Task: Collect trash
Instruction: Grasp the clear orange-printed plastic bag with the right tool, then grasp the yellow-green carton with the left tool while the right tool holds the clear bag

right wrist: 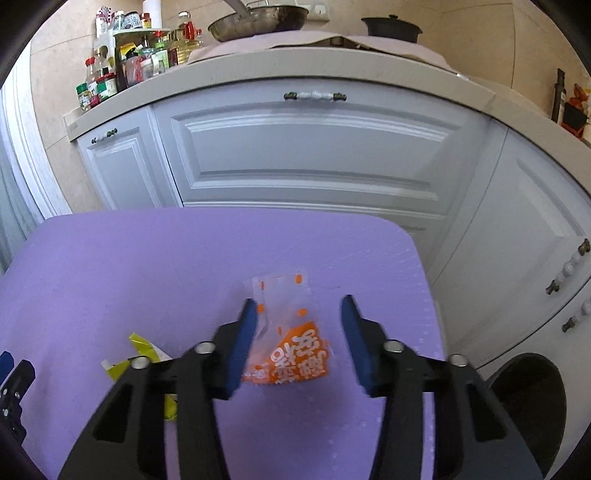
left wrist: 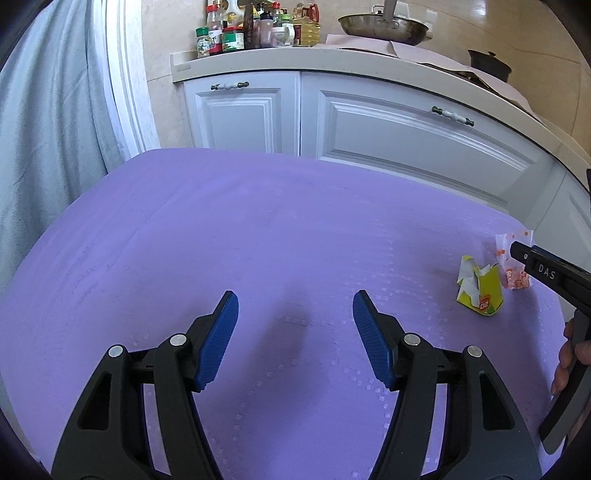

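Note:
An orange-and-clear snack wrapper point(right wrist: 291, 347) lies on the purple table point(right wrist: 129, 266) between the fingers of my open right gripper point(right wrist: 299, 314); its left edge is at the left pad. It also shows in the left wrist view point(left wrist: 511, 258), partly behind the right gripper point(left wrist: 546, 275). A crumpled yellow-green wrapper point(left wrist: 480, 291) lies just left of it, and shows in the right wrist view point(right wrist: 142, 350) behind the left finger. My left gripper point(left wrist: 295, 314) is open and empty over the bare purple table point(left wrist: 221, 240).
White kitchen cabinets point(right wrist: 314, 147) stand beyond the table's far edge. The counter holds bottles and jars point(left wrist: 251, 29), a pan point(left wrist: 384, 26) and a black pot point(right wrist: 391, 26). A dark round bin point(right wrist: 524, 398) stands on the floor right of the table.

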The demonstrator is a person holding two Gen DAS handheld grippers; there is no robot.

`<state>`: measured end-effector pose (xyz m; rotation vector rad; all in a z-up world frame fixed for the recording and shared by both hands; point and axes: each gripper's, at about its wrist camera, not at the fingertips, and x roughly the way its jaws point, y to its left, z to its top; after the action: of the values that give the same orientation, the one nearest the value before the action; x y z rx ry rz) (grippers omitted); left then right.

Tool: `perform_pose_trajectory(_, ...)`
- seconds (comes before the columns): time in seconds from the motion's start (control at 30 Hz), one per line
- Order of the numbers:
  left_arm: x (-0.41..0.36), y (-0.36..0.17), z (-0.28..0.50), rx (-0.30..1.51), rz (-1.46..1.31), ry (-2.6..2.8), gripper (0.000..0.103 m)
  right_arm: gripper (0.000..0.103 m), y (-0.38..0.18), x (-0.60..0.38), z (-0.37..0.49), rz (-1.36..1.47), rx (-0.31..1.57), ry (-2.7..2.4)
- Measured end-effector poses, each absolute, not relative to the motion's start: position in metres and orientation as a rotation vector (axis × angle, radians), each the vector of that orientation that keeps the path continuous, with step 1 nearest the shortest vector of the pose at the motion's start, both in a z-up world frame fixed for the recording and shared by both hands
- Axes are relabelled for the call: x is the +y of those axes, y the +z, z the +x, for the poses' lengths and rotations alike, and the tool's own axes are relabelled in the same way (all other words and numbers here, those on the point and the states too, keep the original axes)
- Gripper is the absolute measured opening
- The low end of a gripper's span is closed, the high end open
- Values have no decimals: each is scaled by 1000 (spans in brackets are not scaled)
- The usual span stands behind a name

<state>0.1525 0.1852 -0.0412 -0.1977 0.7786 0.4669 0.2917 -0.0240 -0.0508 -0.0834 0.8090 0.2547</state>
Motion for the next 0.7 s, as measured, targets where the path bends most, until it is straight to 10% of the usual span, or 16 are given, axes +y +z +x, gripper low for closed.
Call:
perform_pose_trajectory(0.17, 180, -43, 155, 781, -195, 446, 63, 13, -54, -19, 292, -88, 830, 278)
perform_pose_trajectory(0.7, 153, -42, 166, 780, -164, 398, 63, 10, -42, -42, 279, -68, 796, 245)
